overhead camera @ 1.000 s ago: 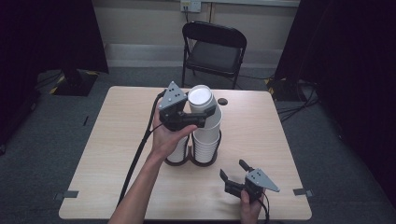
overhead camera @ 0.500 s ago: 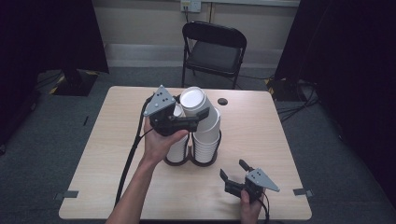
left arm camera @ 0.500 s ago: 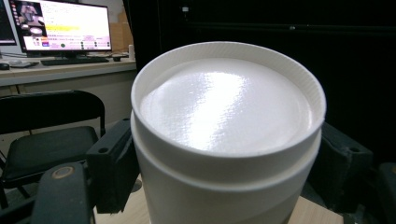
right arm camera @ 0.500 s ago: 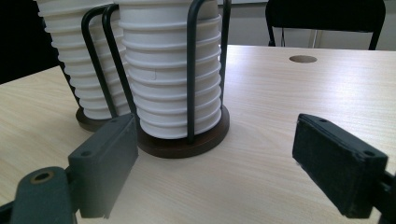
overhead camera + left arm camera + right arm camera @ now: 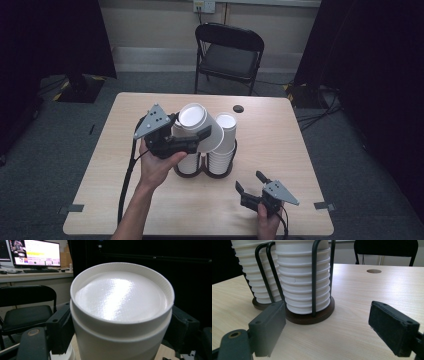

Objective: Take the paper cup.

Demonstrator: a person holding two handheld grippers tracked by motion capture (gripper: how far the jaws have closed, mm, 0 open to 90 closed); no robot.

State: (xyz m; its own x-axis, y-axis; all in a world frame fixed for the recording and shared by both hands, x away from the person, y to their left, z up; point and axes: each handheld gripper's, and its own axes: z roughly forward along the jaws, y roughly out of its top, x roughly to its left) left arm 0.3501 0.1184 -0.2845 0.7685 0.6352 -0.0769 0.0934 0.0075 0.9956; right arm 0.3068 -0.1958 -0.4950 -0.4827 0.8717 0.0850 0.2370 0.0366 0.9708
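Observation:
My left gripper (image 5: 199,136) is shut on a white paper cup (image 5: 193,116), held tilted above the left side of the cup holder. The left gripper view has the cup's closed end (image 5: 120,300) facing the camera, with a black jaw pressed on each side. Two stacks of white cups (image 5: 223,145) stand in a black wire holder (image 5: 202,172) at mid-table. In the right gripper view the stacks (image 5: 303,287) rise just ahead. My right gripper (image 5: 249,181) rests near the table's front edge, open, nothing between its fingers (image 5: 268,327).
A black folding chair (image 5: 227,50) stands behind the wooden table (image 5: 290,145), which has a round cable hole (image 5: 238,108) near its far edge. The left gripper's cable (image 5: 127,175) trails down the table's left side. A lit monitor (image 5: 35,252) sits on a desk.
My left gripper has carried the cup leftward and slightly down, off the top of the right stack, tilting it more. The right gripper has stayed put.

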